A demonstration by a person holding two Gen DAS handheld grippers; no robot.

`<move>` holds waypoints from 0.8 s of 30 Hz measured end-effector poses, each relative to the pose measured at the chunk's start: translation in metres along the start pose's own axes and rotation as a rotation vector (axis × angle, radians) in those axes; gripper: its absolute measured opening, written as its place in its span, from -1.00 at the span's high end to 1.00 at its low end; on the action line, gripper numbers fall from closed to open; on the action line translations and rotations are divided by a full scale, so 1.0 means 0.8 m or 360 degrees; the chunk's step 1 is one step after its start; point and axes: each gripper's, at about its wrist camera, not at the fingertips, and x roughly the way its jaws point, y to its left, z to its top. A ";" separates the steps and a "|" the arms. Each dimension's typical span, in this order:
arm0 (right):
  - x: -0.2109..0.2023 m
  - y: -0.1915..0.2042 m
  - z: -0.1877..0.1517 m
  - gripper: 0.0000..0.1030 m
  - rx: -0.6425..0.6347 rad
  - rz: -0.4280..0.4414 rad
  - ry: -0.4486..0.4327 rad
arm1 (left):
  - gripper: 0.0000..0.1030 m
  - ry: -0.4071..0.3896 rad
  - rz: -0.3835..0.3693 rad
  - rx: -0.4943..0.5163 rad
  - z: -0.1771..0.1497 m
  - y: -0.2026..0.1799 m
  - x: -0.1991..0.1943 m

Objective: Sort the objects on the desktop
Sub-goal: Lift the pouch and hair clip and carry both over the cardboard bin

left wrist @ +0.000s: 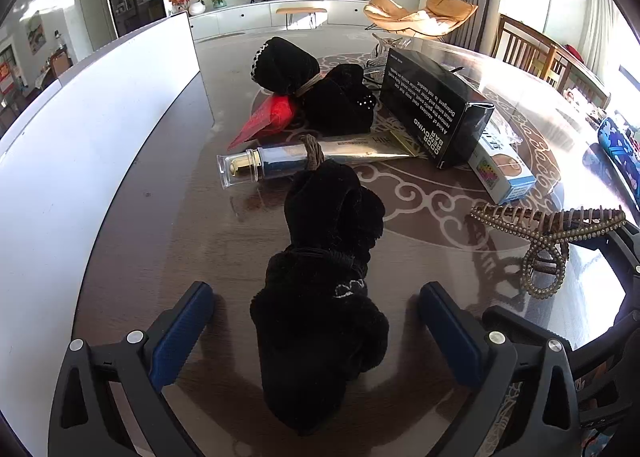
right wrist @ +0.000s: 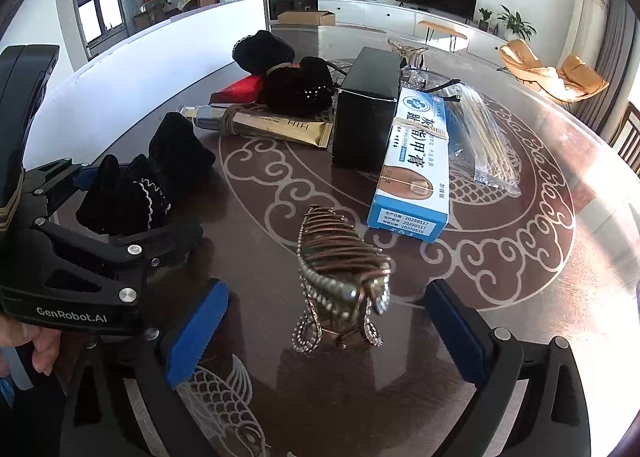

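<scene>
Straddling black scrunchie (left wrist: 320, 297), hair claw (right wrist: 344, 281)

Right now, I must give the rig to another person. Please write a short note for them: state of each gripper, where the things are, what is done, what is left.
Left gripper: open, fingers either side of the black velvet scrunchie, not closed on it.
Right gripper: open, around the bronze beaded claw hair clip, not gripping.
Behind, in a pile on the dark patterned table: gold cosmetic tube, black box, blue-white medicine box, second black scrunchie.
Done: nothing looks sorted.
Left: everything.
</scene>
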 end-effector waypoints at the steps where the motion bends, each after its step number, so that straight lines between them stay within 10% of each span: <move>1: 0.001 -0.001 0.000 -0.98 0.0002 0.0005 0.0003 | -1.00 0.0000 0.0001 0.0000 0.000 0.000 0.000; 24: 0.005 -0.026 0.023 -1.00 0.0038 0.0075 0.0130 | -1.00 0.0167 -0.0072 0.0090 0.017 0.003 0.005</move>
